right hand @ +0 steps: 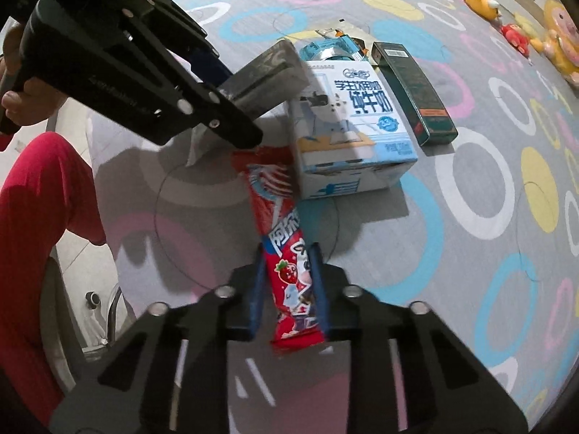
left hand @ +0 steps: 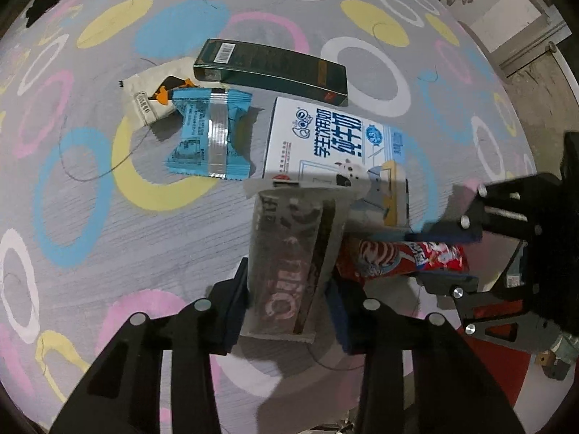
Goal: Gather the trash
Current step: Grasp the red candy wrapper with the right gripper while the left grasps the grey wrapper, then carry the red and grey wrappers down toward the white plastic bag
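In the left wrist view my left gripper [left hand: 286, 311] is shut on a grey see-through snack packet [left hand: 289, 253], blue pads pressing both long sides. To its right, my right gripper [left hand: 419, 258] clamps a red strawberry wrapper [left hand: 376, 256]. The right wrist view shows that gripper [right hand: 289, 282] with pads against the red wrapper [right hand: 286, 217], which stretches away toward a white-and-blue milk carton [right hand: 347, 126]. The left gripper [right hand: 235, 101] comes in from upper left with the grey packet [right hand: 271, 72]. Loose on the cloth lie the carton [left hand: 325, 141], a blue wrapper [left hand: 210, 137], a white sachet [left hand: 152, 97] and a dark green box [left hand: 271, 68].
Everything lies on a grey cloth [left hand: 108, 217] printed with coloured rings. Plush toys [right hand: 481, 0] line its far right edge. A person's hand [right hand: 14, 101] and red-clothed limb [right hand: 36, 217] are at the left, beside pale floor. The green box [right hand: 412, 94] lies right of the carton.
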